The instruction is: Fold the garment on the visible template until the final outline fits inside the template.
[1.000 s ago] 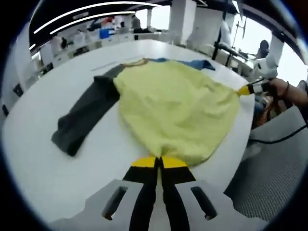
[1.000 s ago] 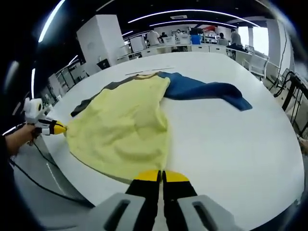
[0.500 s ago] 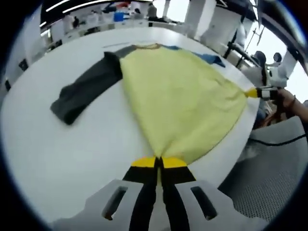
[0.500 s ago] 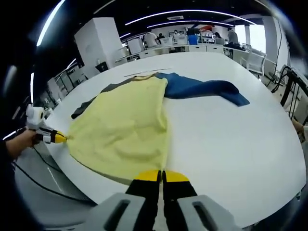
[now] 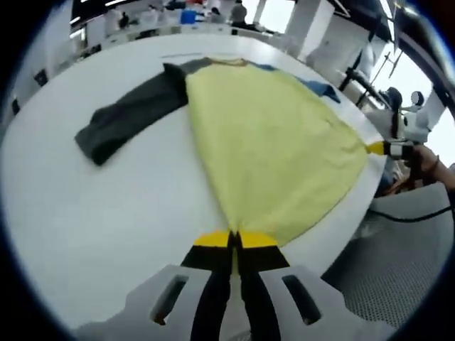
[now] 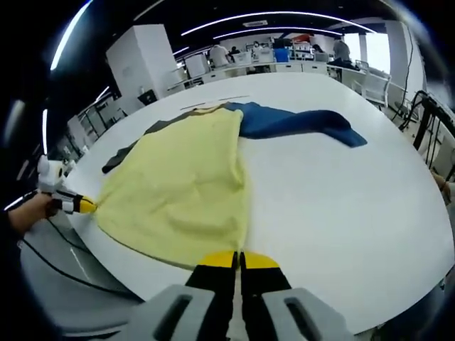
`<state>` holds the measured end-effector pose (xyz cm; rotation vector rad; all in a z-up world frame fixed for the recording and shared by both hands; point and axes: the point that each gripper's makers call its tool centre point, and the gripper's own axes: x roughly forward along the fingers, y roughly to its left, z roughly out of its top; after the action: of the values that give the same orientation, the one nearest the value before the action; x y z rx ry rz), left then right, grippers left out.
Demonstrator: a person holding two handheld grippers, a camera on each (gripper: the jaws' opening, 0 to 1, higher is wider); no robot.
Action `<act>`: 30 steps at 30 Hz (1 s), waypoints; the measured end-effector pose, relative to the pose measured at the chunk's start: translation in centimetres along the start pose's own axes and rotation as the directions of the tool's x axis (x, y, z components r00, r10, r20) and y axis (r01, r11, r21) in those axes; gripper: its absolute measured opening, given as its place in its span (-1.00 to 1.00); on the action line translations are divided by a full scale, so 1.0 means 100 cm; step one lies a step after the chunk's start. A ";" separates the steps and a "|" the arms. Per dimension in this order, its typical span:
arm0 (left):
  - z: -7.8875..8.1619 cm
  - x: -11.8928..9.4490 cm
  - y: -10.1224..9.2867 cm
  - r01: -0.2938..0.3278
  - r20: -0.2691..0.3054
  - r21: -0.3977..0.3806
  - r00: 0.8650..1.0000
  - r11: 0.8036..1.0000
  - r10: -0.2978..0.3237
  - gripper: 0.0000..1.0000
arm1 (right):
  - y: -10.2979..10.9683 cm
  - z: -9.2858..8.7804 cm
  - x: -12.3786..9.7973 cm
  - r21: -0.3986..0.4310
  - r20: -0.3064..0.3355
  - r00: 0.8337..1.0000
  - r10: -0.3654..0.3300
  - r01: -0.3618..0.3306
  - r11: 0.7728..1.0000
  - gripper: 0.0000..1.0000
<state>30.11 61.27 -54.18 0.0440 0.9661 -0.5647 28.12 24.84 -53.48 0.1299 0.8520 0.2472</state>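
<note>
In the left gripper view, the left gripper [image 5: 233, 240] has its fingers clenched on a hem corner of the yellow shirt [image 5: 274, 145], which lies spread on the white worktop [image 5: 106, 206], its grey sleeve [image 5: 131, 117] flung outward. The right gripper [image 5: 377, 148] pinches the opposite hem corner.

In the right gripper view, the right gripper [image 6: 238, 261] fingers are likewise clamped on the hem; the blue sleeve [image 6: 302, 124] trails away. The fabric looks light and limp, so it should sag unless both corners are kept taut.

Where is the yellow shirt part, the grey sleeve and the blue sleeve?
yellow body [image 5: 274, 138], left gripper view, middle of the yellow cloth.
grey sleeve [image 5: 128, 117], left gripper view, middle of the sleeve's length.
blue sleeve [image 6: 302, 124], right gripper view, middle of the sleeve's length.
</note>
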 end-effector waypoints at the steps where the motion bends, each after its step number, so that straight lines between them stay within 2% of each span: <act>1: 0.000 0.000 0.000 0.000 -0.001 0.001 1.000 1.000 0.000 -1.00 | 0.001 0.000 0.000 0.000 -0.002 1.000 0.001 -0.001 1.000 -1.00; 6: 0.000 0.001 -0.001 -0.010 -0.004 0.023 1.000 1.000 0.010 -0.99 | -0.003 -0.001 0.003 0.006 -0.004 1.000 0.002 -0.002 1.000 -1.00; 7: 0.000 0.001 -0.001 -0.009 -0.004 0.026 1.000 1.000 0.009 -0.96 | -0.002 -0.002 0.002 0.007 -0.004 1.000 0.004 -0.004 1.000 -1.00; 8: 0.002 0.001 -0.006 0.024 0.005 0.072 1.000 0.997 -0.025 -0.89 | -0.001 -0.002 0.001 0.009 -0.004 1.000 0.006 -0.006 1.000 -1.00; 10: 0.005 0.000 -0.008 0.024 0.022 0.058 0.999 0.998 -0.025 -0.71 | 0.000 -0.002 0.001 0.009 -0.004 1.000 0.014 -0.014 1.000 -1.00; 12: 0.006 -0.003 -0.009 0.023 0.020 0.069 1.000 0.997 -0.024 -0.63 | 0.001 -0.002 0.001 0.025 -0.019 0.999 0.028 -0.028 0.999 -0.98; 15: 0.009 -0.007 -0.008 0.014 0.033 0.060 0.999 0.998 -0.016 -0.37 | 0.002 0.001 -0.001 0.018 -0.009 0.999 0.034 -0.034 0.999 -0.75; 19: 0.019 -0.014 -0.002 0.003 0.091 0.057 0.996 0.998 -0.008 -0.07 | 0.000 0.015 -0.007 0.020 0.035 0.999 0.031 -0.032 0.999 -0.43; 22: 0.028 -0.021 -0.004 -0.001 0.130 0.056 0.992 0.998 -0.007 0.15 | -0.004 0.027 -0.011 0.025 0.066 0.998 0.022 -0.023 0.999 -0.21; 26: 0.043 -0.033 -0.005 -0.028 0.201 0.071 0.979 0.997 0.013 0.52 | -0.013 0.044 -0.013 0.036 0.101 0.995 0.008 -0.012 0.999 -0.01; 27: 0.046 -0.036 -0.003 -0.036 0.217 0.081 0.976 0.996 0.018 0.62 | -0.009 0.046 -0.017 0.036 0.108 0.994 0.007 -0.011 0.999 0.03; 30: 0.049 -0.040 -0.003 -0.034 0.230 0.079 0.973 0.996 0.015 0.79 | -0.022 0.058 -0.014 0.044 0.121 0.993 -0.006 0.000 0.999 0.13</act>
<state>31.97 61.37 -48.07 0.0634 0.7163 -0.5732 31.98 22.24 -49.16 0.1825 0.7370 0.2158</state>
